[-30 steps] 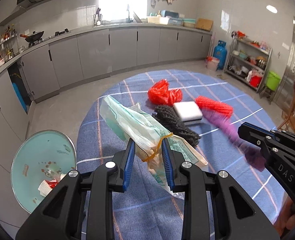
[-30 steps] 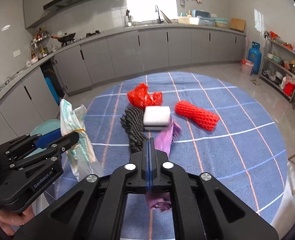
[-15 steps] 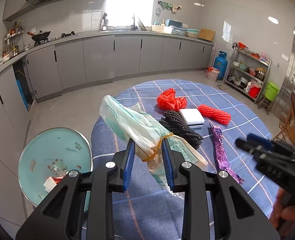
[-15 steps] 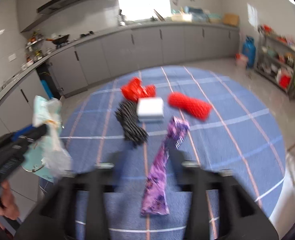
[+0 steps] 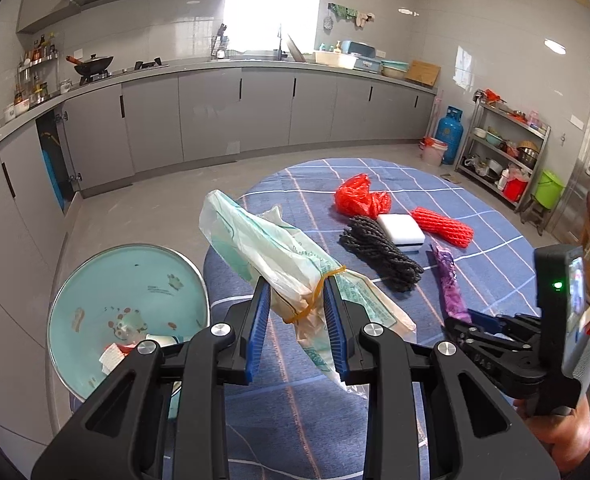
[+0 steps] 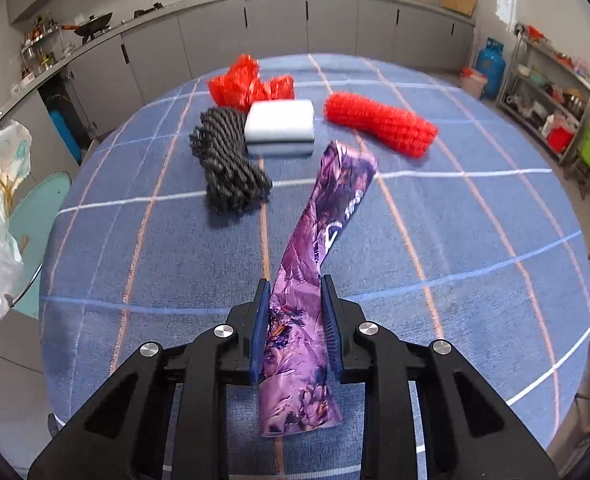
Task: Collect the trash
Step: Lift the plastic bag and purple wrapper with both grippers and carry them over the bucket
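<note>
- The left gripper [image 5: 297, 322] has its jaws narrow, clamped on a pale plastic bag [image 5: 279, 264] bound with a yellow rubber band [image 5: 315, 292]; the bag sticks up and to the left past the fingertips and hangs below them
- Left of and below those jaws stands a teal trash bin [image 5: 107, 280] with scraps in its bottom
- The right gripper [image 6: 295, 324] has its jaws closing, with a purple wrapper [image 6: 315, 264] between the blue pads; whether they press it yet I cannot tell
- The wrapper runs forward from the jaws across the blue checked tablecloth [image 6: 455, 240]
- Beyond its far end lie a black rope bundle [image 6: 227, 168], a white sponge [image 6: 279, 126], a red foam net [image 6: 379, 122] and a red plastic bag [image 6: 247, 84]
</note>
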A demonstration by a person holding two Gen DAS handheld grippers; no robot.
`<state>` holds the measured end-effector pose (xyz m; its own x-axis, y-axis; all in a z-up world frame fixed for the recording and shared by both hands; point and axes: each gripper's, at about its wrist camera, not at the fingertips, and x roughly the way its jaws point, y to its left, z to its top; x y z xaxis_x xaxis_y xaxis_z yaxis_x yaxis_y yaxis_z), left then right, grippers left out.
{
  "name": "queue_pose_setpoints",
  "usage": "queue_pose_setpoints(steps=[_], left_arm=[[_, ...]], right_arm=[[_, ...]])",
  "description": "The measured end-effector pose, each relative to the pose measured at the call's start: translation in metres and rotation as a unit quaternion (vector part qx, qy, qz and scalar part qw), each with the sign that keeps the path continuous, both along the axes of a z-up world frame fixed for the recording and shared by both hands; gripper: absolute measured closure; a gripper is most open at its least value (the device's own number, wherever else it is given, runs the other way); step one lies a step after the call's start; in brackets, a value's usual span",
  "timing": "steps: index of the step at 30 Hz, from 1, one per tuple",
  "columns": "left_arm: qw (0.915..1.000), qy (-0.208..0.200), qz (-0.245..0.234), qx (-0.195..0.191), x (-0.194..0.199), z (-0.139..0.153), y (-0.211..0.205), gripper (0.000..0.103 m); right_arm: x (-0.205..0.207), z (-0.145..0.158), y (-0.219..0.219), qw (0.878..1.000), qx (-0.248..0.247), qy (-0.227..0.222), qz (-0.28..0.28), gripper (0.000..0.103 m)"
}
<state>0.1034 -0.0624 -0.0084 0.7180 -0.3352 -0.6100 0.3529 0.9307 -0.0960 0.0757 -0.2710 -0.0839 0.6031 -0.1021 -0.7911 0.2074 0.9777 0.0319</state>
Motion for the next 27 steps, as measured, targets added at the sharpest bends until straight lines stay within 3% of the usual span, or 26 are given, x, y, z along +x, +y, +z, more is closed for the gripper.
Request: queue_pose_setpoints(steps=[6, 12, 19, 27], left_arm=[[0.9999, -0.003, 0.015, -0.002, 0.0, 0.0, 0.011, 0.075], [0.9993, -0.005, 0.037, -0.006, 0.001, 0.001, 0.034, 0.075], [0.9975, -0.008, 0.07, -0.002, 0.001, 0.001, 0.071, 0.075], [0.9944, -0.002, 0.105, -0.006, 0.001, -0.006, 0.112, 0.075]], right_arm=[[-0.016, 0.051, 0.018, 0.997, 0.007, -0.072, 0.014, 0.079], [-0.027, 0.094, 0.062, 0.989, 0.013, -0.132, 0.069, 0.079], [-0.023, 0.105, 0.115, 0.981, 0.024, -0.142, 0.129, 0.079], [-0.012, 0.095, 0.164, 0.975, 0.029, -0.126, 0.18, 0.079]])
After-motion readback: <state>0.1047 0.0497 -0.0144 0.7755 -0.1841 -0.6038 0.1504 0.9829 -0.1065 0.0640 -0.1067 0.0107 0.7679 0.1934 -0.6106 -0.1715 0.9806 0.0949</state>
